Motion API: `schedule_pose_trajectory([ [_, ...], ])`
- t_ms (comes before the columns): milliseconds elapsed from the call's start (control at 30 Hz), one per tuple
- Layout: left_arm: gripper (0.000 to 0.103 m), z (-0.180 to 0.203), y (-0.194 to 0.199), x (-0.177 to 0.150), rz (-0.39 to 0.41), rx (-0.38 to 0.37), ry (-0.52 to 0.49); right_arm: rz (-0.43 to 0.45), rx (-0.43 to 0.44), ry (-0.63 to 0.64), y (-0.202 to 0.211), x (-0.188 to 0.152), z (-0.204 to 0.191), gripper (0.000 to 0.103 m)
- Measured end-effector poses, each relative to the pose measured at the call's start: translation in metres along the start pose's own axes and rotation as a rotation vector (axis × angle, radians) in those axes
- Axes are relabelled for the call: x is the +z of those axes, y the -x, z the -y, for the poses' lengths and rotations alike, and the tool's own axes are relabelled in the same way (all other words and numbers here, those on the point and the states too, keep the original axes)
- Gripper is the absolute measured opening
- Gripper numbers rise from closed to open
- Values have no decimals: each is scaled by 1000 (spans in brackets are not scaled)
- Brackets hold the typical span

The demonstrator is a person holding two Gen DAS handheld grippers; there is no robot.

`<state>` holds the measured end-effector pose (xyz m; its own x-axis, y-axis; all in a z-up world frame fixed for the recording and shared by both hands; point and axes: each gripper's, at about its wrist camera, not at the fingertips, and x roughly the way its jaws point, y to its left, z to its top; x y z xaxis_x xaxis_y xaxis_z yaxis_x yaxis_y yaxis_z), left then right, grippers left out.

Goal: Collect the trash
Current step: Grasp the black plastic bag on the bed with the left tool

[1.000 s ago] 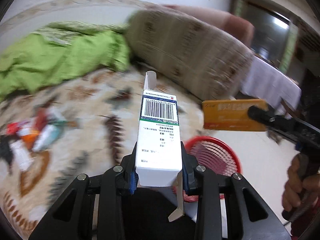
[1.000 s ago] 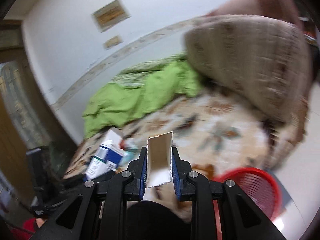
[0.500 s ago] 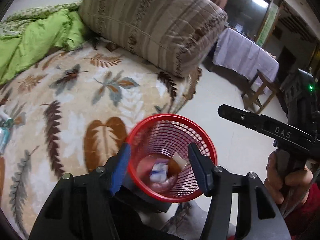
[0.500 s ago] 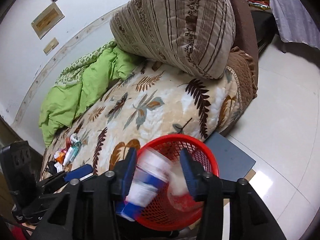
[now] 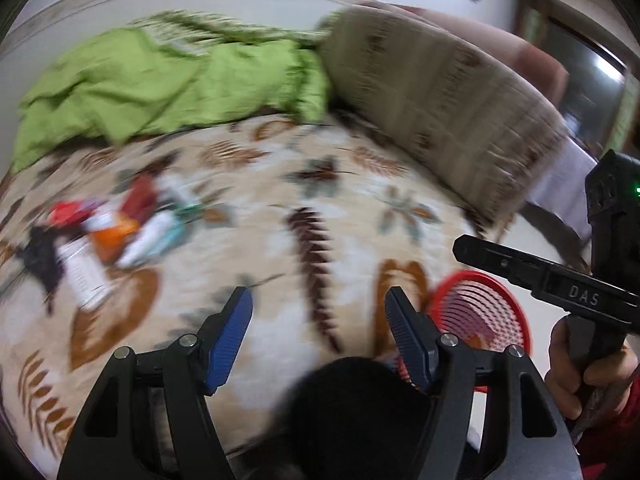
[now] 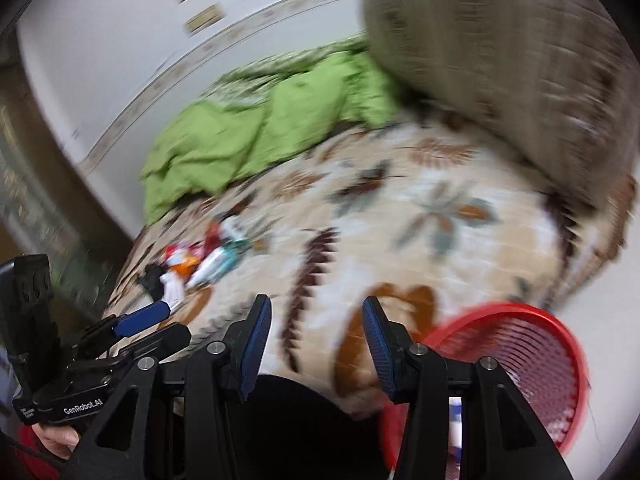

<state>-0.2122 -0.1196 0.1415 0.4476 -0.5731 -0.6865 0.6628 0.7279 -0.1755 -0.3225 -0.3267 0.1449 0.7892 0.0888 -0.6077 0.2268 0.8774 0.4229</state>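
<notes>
A pile of trash (image 5: 104,236), small boxes, tubes and wrappers, lies on the leaf-patterned bedspread at the left; it also shows in the right wrist view (image 6: 200,260). A red mesh basket (image 5: 480,312) stands beside the bed at the lower right, also seen in the right wrist view (image 6: 520,360). My left gripper (image 5: 318,332) is open and empty above the bed. My right gripper (image 6: 316,340) is open and empty, just left of the basket. Both views are blurred by motion.
A crumpled green blanket (image 5: 168,84) lies at the back of the bed. A large striped pillow (image 5: 432,92) stands at the back right. The leaf-patterned bedspread (image 5: 280,208) covers the bed. White floor lies beyond the bed edge at the right.
Both grippers opened over the red basket and dropped their boxes in. They have since swung up and left toward the bed and the trash pile.
</notes>
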Motion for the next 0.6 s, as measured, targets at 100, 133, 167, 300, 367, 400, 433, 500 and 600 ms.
schedule_pose_trajectory([
  [100, 68, -45, 7, -7, 9, 60, 89, -49, 45, 56, -33, 6, -31, 56],
  [133, 68, -59, 10, -9, 13, 78, 114, -60, 53, 71, -41, 7, -39, 56],
  [167, 68, -68, 12, -11, 17, 91, 133, -72, 60, 90, -48, 8, -47, 56],
  [300, 69, -131, 18, -15, 33, 169, 275, -114, 89, 158, -78, 7, -79, 56],
  [367, 72, -165, 22, -15, 53, 232, 355, -136, 102, 190, -91, 3, -93, 56],
  [400, 72, -182, 23, -14, 63, 265, 395, -144, 109, 201, -95, 1, -98, 56],
  [433, 73, -204, 25, -13, 76, 295, 436, -152, 113, 213, -99, -1, -102, 56],
  [500, 73, -245, 24, -10, 82, 370, 501, -161, 118, 232, -104, -3, -108, 56],
  [600, 74, -295, 18, -7, 76, 442, 585, -164, 115, 251, -108, -4, -111, 56],
])
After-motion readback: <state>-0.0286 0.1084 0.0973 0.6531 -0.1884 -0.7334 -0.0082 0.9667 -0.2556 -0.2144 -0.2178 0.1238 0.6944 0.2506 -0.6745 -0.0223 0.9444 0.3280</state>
